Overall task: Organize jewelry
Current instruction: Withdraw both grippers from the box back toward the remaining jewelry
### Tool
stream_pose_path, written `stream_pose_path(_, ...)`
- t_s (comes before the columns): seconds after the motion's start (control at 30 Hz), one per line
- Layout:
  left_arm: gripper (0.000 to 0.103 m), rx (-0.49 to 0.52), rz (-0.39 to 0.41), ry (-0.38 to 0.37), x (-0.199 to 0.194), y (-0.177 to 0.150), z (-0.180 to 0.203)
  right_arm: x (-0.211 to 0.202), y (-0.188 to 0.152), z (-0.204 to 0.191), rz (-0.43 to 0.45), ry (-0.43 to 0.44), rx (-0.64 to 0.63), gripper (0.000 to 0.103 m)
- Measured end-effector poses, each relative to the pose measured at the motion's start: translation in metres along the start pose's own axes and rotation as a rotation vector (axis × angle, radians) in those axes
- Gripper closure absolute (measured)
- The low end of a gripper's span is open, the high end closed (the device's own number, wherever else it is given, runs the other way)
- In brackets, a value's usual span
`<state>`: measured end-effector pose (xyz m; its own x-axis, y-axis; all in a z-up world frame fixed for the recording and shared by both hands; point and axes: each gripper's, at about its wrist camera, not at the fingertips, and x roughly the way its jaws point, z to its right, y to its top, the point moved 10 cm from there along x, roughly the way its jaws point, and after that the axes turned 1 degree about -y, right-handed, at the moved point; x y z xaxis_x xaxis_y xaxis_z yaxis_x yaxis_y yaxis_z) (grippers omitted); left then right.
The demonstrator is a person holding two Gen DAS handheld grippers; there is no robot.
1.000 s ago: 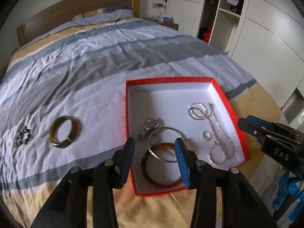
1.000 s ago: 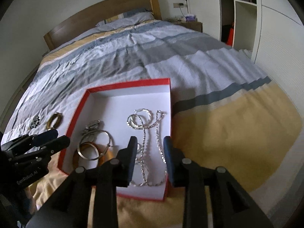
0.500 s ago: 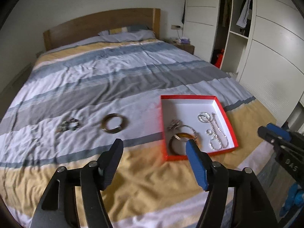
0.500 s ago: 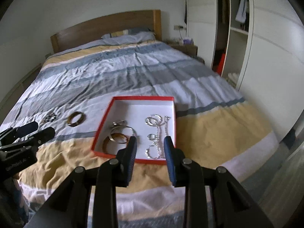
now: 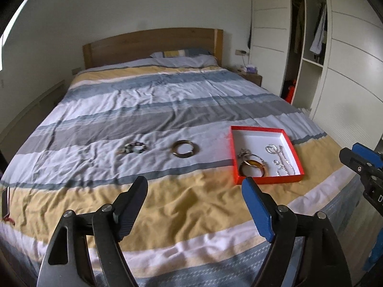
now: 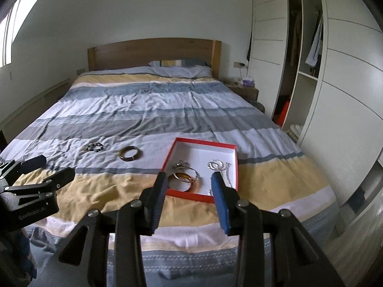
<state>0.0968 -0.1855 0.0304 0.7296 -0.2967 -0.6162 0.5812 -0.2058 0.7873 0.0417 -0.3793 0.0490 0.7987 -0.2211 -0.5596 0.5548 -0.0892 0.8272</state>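
The left hand-held gripper (image 5: 194, 189) is held above the near, yellow-striped part of the bed (image 5: 167, 110); its jaws have just been opening and now stand wide with nothing between them. The right hand-held gripper (image 6: 189, 181) is held above the near edge of the bed, in line with the red box (image 6: 233, 148); its jaws have just been opening to a moderate gap, and nothing is gripped. The red box lies on the bedspread toward the right side of the bed. Inside it are an amber bangle (image 5: 252, 167), a thin silver hoop touching it, a small metal piece and silver chains (image 5: 281, 157). Two items lie on the bedspread left of the box: a brown bangle (image 5: 183, 148) and, further left, a beaded bracelet (image 5: 134, 148), apart from each other.
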Motion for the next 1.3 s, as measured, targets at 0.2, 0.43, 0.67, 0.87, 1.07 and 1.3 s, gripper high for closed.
stream_pose_path(0.2, 0.021, -0.047, 0.039, 0.048, -0.033, -0.010, -0.027, -0.022, -0.002, -0.015, 0.028, 0.008, -0.026, 0.066)
stream_pose_path(0.43, 0.020, -0.089, 0.089, 0.092, -0.065, -0.019, -0.052, -0.044, -0.002, -0.030, 0.062, 0.019, -0.058, 0.066)
stream_pose_path(0.67, 0.020, -0.126, 0.148, 0.126, -0.084, -0.020, -0.071, -0.056, 0.002, -0.042, 0.089, 0.040, -0.073, 0.066)
stream_pose_path(0.87, 0.013, -0.161, 0.117, 0.193, -0.085, -0.028, -0.096, -0.051, 0.006, -0.049, 0.090, 0.069, -0.073, 0.066)
stream_pose_path(1.07, 0.013, -0.197, 0.105, 0.292, -0.083, -0.036, -0.132, -0.027, 0.003, -0.056, 0.054, 0.103, -0.070, 0.066)
stream_pose_path(1.3, 0.013, -0.241, 0.033, 0.351, -0.057, -0.053, -0.177, 0.024, -0.009, -0.064, -0.032, 0.141, -0.051, 0.066)
